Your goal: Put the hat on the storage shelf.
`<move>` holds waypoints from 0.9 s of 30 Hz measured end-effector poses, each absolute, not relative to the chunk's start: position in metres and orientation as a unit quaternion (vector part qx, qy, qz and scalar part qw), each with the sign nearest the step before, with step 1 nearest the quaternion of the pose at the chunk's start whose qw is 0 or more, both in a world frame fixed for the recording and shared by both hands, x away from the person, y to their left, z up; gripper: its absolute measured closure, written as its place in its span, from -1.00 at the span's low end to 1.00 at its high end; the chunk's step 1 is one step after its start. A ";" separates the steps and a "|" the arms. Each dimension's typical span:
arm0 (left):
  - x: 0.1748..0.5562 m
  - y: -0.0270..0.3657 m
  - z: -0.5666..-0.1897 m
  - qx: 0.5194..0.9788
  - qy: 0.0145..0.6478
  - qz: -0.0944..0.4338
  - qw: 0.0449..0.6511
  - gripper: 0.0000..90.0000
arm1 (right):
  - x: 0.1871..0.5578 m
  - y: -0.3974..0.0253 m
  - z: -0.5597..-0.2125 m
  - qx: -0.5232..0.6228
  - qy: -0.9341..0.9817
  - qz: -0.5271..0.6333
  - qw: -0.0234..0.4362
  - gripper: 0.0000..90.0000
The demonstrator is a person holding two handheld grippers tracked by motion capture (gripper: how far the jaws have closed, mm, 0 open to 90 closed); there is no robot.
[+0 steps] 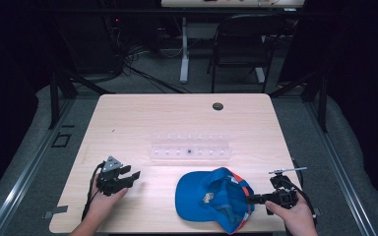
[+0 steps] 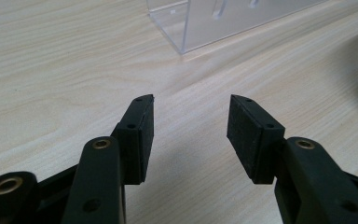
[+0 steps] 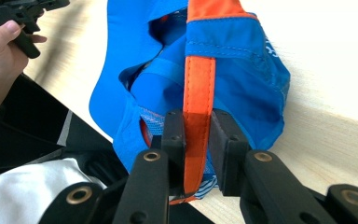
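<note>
A blue cap (image 1: pixel 211 196) with an orange strap lies near the table's front edge, right of centre. My right gripper (image 1: pixel 254 199) is shut on the cap's back edge. In the right gripper view the orange strap (image 3: pixel 198 88) runs down between the jaws of that gripper (image 3: pixel 198 126), which pinch it, with the blue cap (image 3: pixel 242 79) beyond. My left gripper (image 1: pixel 133 177) rests at the front left of the table, open and apart from the cap. In the left gripper view the open gripper (image 2: pixel 190 105) has only bare wood between its fingers.
A clear plastic rack (image 1: pixel 191 147) lies across the middle of the light wooden table (image 1: pixel 128 118); its corner (image 2: pixel 186 28) stands ahead of my left gripper. A round cable hole (image 1: pixel 218 106) is at the far side. A dark chair (image 1: pixel 243 39) stands beyond the table.
</note>
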State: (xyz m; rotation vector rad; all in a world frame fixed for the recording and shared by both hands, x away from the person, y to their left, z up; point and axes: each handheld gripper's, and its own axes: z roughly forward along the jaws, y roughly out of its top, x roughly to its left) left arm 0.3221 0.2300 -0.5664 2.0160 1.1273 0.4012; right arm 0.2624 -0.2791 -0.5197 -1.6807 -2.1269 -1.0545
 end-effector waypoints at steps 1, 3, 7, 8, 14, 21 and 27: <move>0.322 0.230 -0.566 0.792 0.445 0.157 0.388 0.14 | 0.263 -0.279 -0.519 -0.574 -0.726 -0.360 0.117 0.72; 0.322 0.230 -0.566 0.793 0.443 0.158 0.388 0.14 | 0.263 -0.280 -0.519 -0.572 -0.727 -0.360 0.117 0.72; 0.322 0.230 -0.566 0.794 0.442 0.157 0.387 0.14 | 0.266 -0.280 -0.516 -0.576 -0.724 -0.358 0.124 0.73; 0.322 0.230 -0.566 0.794 0.442 0.157 0.387 0.14 | 0.266 -0.280 -0.516 -0.579 -0.723 -0.355 0.125 0.73; 0.322 0.230 -0.566 0.793 0.444 0.157 0.387 0.14 | 0.270 -0.281 -0.512 -0.592 -0.716 -0.347 0.129 0.73; 0.322 0.230 -0.566 0.794 0.442 0.157 0.386 0.14 | 0.280 -0.286 -0.503 -0.612 -0.703 -0.335 0.139 0.73; 0.322 0.229 -0.566 0.793 0.443 0.157 0.387 0.14 | 0.291 -0.287 -0.493 -0.618 -0.698 -0.328 0.150 0.73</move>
